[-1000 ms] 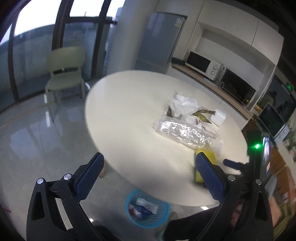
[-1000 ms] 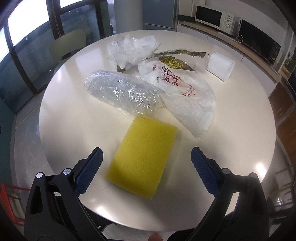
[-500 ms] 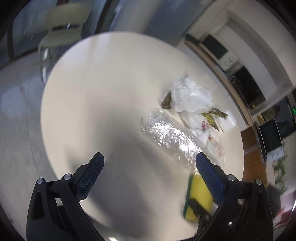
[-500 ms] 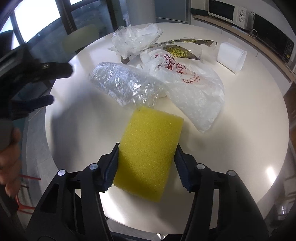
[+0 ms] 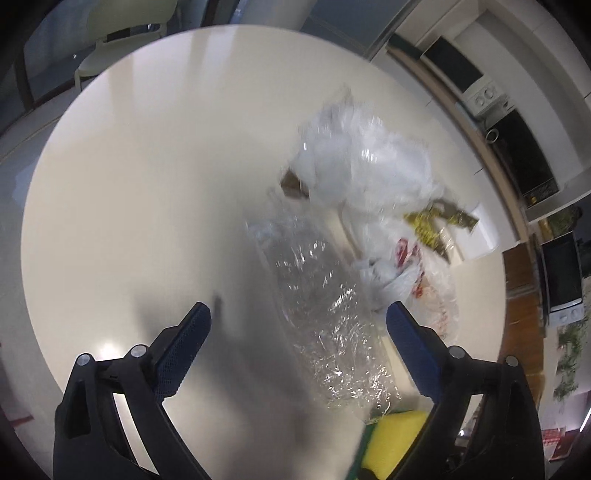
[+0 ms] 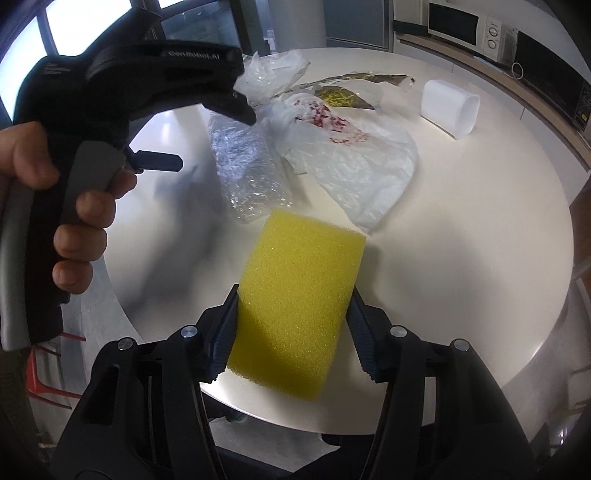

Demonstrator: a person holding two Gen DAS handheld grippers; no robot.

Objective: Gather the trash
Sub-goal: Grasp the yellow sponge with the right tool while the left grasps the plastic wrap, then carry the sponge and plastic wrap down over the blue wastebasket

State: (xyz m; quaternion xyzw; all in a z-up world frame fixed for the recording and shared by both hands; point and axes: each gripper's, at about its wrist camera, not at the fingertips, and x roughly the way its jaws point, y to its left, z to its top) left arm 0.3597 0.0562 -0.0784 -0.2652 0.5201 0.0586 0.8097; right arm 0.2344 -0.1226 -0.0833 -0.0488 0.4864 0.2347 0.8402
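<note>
Yellow sponge (image 6: 295, 314) sits clamped between my right gripper (image 6: 291, 325) pads, near edge of the round white table (image 6: 480, 258). Its long axis runs near-to-far, far end tipped slightly right twd the trash pile. Sponge rests on or just above the tabletop; can't tell which.

Trash lies just beyond it: crinkled clear wrap (image 6: 247, 173), long axis also near-to-far, its near end almost touching the sponge's far left corner. Right of that, a white plastic bag w/ red print (image 6: 351, 155); farther back a clear bag (image 6: 269, 74) and a brown-and-yellow wrapper (image 6: 351, 96). White cup (image 6: 450, 109) lies on its side far right, apart from the pile.

My left gripper (image 5: 299, 332) hovers over the table w/ jaws wide, nothing between them but the clear wrap below. In the right view its black body (image 6: 140, 74) and my hand (image 6: 70, 206) block the table's left side.

Microwave (image 6: 469, 24) on counter behind.
</note>
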